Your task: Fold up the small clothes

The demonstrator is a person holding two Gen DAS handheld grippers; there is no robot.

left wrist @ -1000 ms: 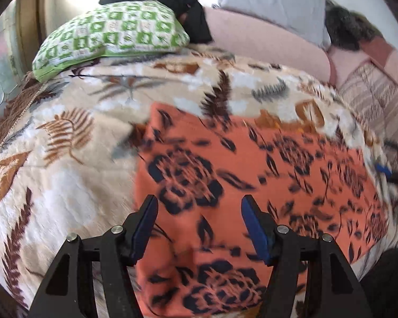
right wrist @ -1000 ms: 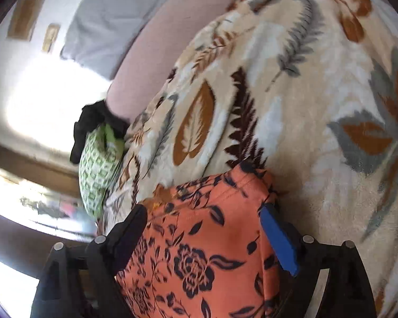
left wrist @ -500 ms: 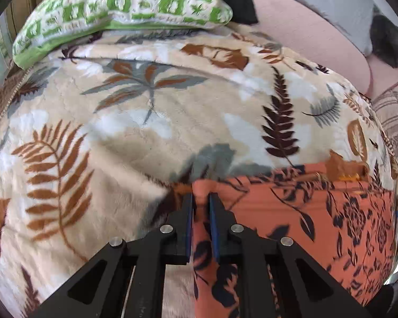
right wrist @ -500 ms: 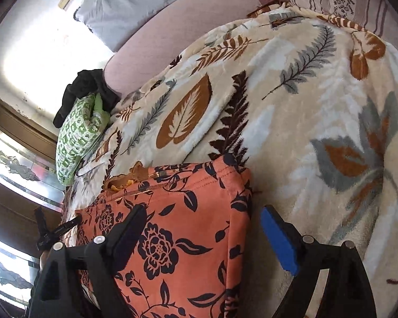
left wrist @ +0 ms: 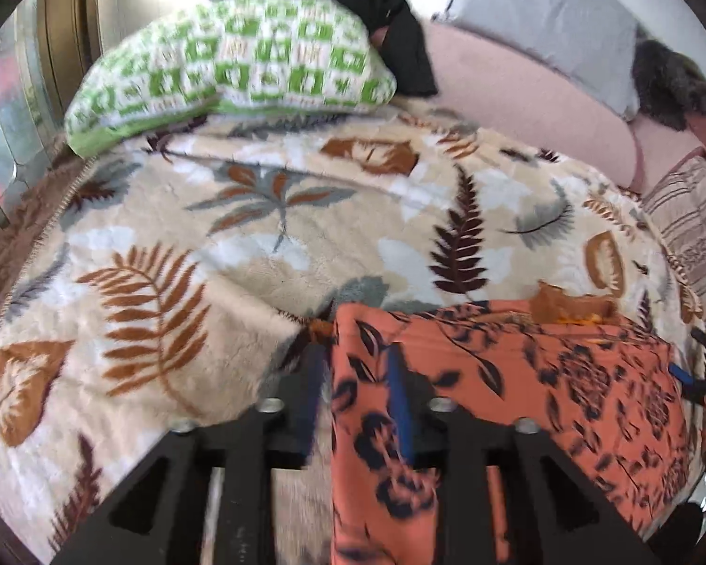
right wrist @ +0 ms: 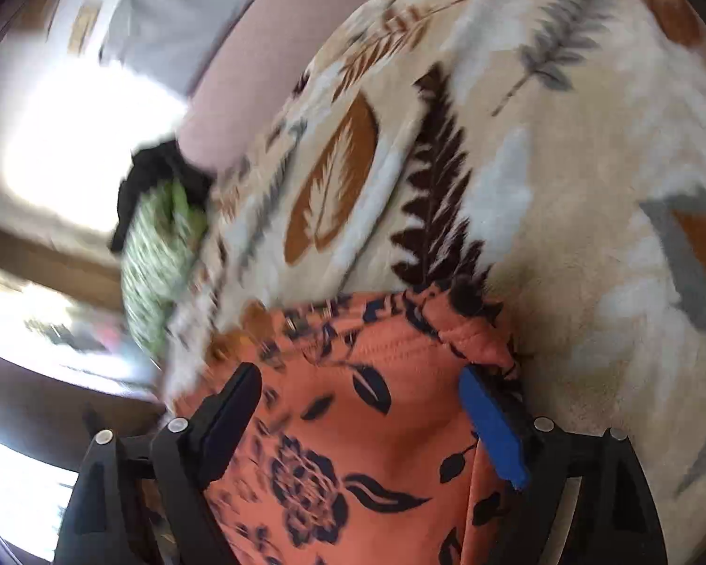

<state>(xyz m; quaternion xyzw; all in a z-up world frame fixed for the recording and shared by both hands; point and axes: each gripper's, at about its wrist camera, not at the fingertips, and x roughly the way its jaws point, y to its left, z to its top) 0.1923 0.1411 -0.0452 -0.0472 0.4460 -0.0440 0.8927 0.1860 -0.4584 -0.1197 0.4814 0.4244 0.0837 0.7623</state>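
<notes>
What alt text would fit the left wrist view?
The left gripper, jaws opening, straddles the left edge of an orange garment with dark floral print lying on a beige leaf-patterned plush blanket. A green-and-white checked pillow sits behind, black cloth draped on it.

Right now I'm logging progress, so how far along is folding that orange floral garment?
Done: the orange floral garment lies spread on the leaf-print blanket, apparently with one layer folded over. In hand: the left tongs are opening over its top-left corner, cloth between them; the right tongs stand wide over the opposite corner. Left: further folds to make it compact.
</notes>
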